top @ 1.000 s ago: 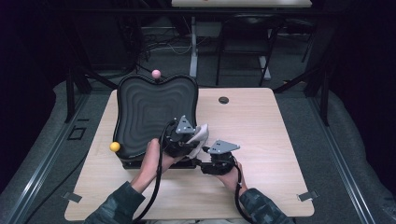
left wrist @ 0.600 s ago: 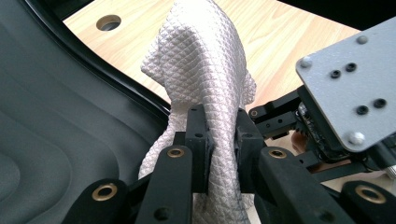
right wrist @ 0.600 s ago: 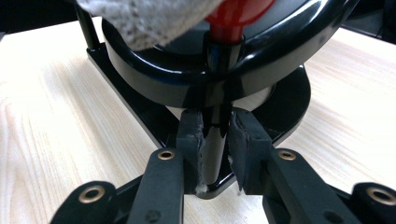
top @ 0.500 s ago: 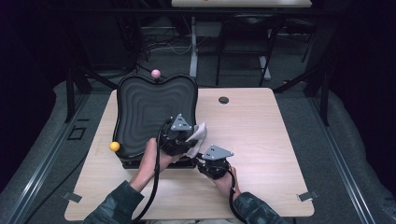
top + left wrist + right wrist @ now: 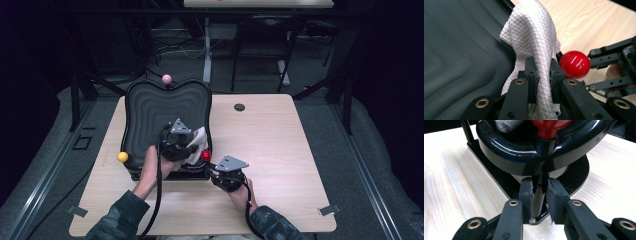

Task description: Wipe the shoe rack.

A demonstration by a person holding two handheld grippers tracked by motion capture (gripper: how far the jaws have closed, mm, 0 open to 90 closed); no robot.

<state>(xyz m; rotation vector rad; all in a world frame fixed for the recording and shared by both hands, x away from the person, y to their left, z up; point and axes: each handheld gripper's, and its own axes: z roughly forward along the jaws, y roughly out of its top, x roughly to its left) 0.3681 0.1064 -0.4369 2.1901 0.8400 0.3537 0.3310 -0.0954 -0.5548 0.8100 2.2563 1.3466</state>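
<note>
Wooden table, black tray at its left.
Left gripper pinches a white cloth over the tray's right edge; right gripper clamps the tray's black post under the red ball.

cloth: quilted fabric | red knob: glossy | table: wood

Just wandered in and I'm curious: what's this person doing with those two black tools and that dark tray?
A person works at a wooden table with a gripper in each hand. The left gripper pinches a white quilted cloth over the black wavy tray, apparently to wipe it. The right gripper is clamped on the black post under the red ball at the tray's near corner, seemingly steadying it.
</note>
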